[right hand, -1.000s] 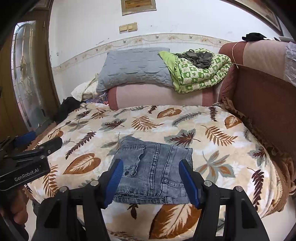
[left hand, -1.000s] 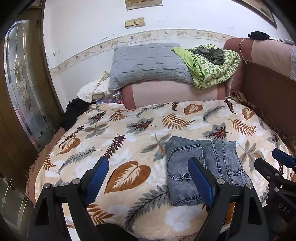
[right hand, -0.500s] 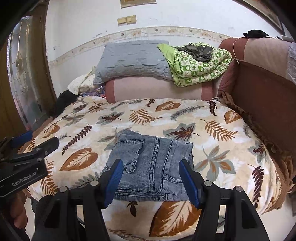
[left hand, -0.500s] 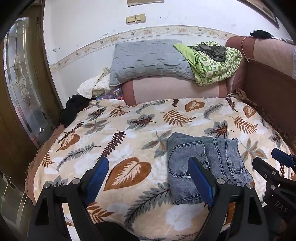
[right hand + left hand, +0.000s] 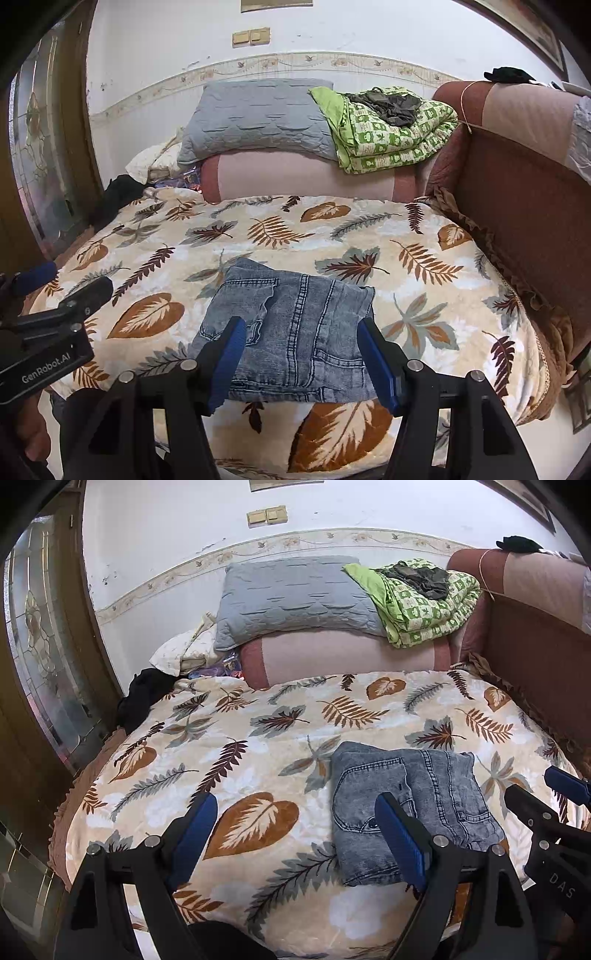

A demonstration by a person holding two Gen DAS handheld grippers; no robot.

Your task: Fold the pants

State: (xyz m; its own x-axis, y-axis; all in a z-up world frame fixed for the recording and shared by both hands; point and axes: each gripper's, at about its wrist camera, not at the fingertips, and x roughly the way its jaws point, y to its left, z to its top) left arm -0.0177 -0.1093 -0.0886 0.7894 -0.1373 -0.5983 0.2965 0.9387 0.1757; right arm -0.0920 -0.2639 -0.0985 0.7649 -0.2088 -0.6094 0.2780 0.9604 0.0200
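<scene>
- Left wrist view: the left gripper (image 5: 295, 834) is spread wide with nothing between its blue pads, held above the near edge of the bed (image 5: 258, 738).
- The jeans (image 5: 406, 812) sit as a compact folded bundle on the leaf-print cover, close to the near edge and toward the bed's right side.
- From these fingers the bundle lies ahead and off to the right; the right-hand pad overlaps its near-left corner in the picture, though I can't tell whether it touches.
- The right gripper (image 5: 546, 797) pokes in at the right edge of this view, just beside the bundle's right side; its opening doesn't show from here.
- Right wrist view: the right gripper (image 5: 299, 362) is also wide open and holds nothing, and now the jeans (image 5: 295, 332) lie dead ahead, framed between the two pads, near edge just beyond the tips.
- The bundle is nearly square, a touch longer across the fingers than along them.
- The left gripper (image 5: 55, 291) shows at the far left, well clear of the denim.
- My read: the fold looks about done, a tidy stack with edges roughly aligned. If a last tuck or press is wanted, the right hand is the nearer and squarer one; the left would have to swing right.
</scene>
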